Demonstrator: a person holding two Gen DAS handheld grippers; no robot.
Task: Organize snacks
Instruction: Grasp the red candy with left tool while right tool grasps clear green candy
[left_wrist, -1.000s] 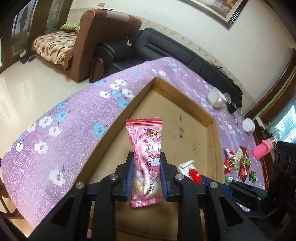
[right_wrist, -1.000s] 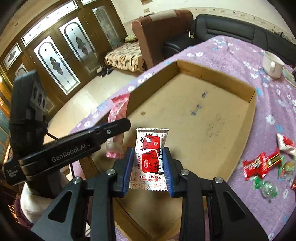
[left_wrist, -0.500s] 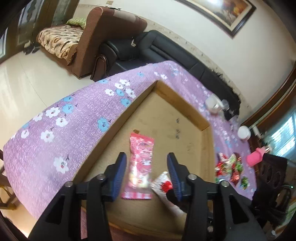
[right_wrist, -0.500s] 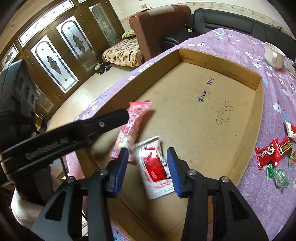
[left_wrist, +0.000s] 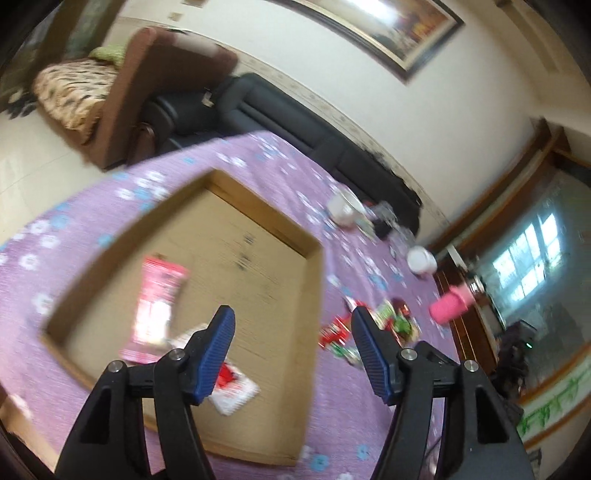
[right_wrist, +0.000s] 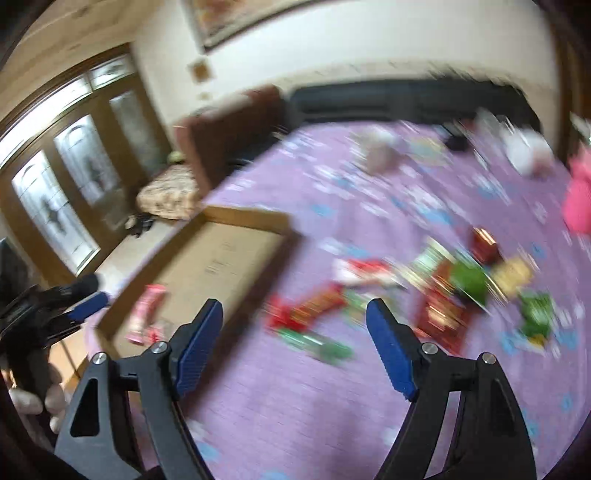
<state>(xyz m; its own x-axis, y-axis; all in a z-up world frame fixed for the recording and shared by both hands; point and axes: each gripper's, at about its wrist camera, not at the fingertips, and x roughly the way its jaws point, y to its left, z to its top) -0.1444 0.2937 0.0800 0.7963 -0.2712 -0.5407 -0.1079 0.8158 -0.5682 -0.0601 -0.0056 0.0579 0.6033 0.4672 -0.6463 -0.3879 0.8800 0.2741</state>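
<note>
The snacks (right_wrist: 436, 291) I have yet to sort lie scattered on the purple cloth (right_wrist: 295, 398), just beside the box (left_wrist: 314, 295) on its right; a pink packet (left_wrist: 157, 299) and a white-and-red packet (left_wrist: 232, 387) lie inside the box, near its close corner. These are light, crinkly foil packets, I judge: soft, a bit slippery, likely to slide or fold if pinched at a loose edge, so I would take one across its flat middle or a sealed end. My left gripper (left_wrist: 291, 350) is spread wide with nothing between its pads, hanging over the box's right wall. My right gripper (right_wrist: 295, 347) is also wide apart and bare, pointed at the pile, above the cloth. Blur hides the packets' labels.
</note>
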